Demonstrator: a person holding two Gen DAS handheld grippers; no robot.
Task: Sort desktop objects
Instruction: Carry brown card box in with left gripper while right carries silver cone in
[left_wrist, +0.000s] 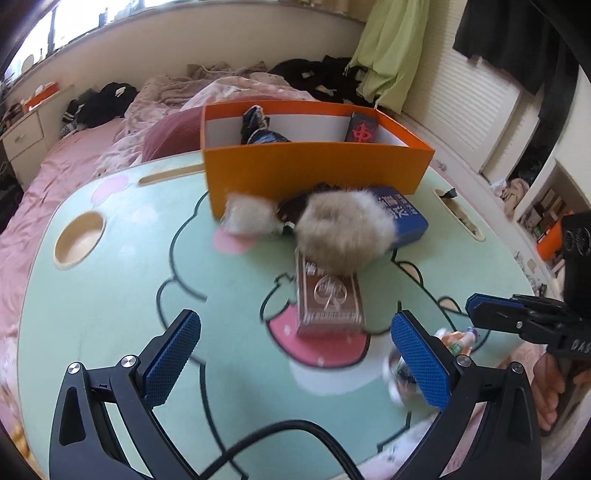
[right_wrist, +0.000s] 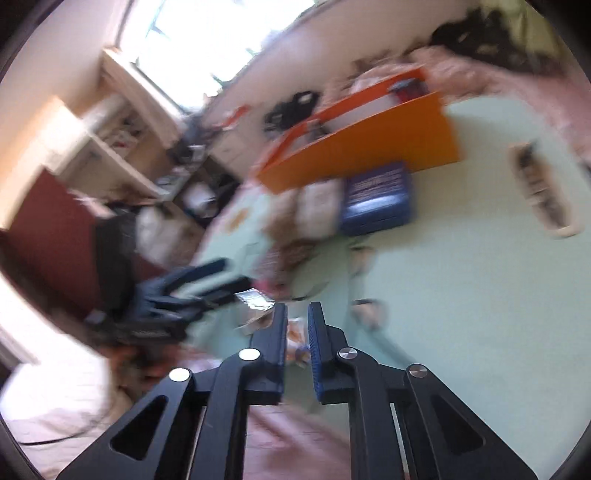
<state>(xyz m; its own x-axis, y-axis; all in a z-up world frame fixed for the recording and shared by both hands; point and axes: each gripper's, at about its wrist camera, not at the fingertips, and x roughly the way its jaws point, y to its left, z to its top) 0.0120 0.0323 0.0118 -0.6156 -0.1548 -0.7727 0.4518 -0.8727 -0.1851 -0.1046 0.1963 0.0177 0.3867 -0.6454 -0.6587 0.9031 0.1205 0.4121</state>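
1. Left gripper: fingers spread wide above the green cartoon-printed table, blue pads facing inward, nothing between them.
2. Card box: brown, transparent-cased, spade emblem on top; lies on the table ahead of the fingers.
3. Fur pompom: rests against the card box's far end; a smaller tuft lies to its left.
4. Blue box: partly behind the pompom.
5. Orange bin: open-topped, holding a mahjong-marked tile.
6. Right gripper: enters at right edge.

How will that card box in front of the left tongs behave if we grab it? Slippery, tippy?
The card box looks glossy, perhaps film-wrapped, so it may slip against the pads. It lies flat on the table, so tipping or rolling seems unlikely. The fur ball overlaps its far end and would probably get dragged along when the box moves.
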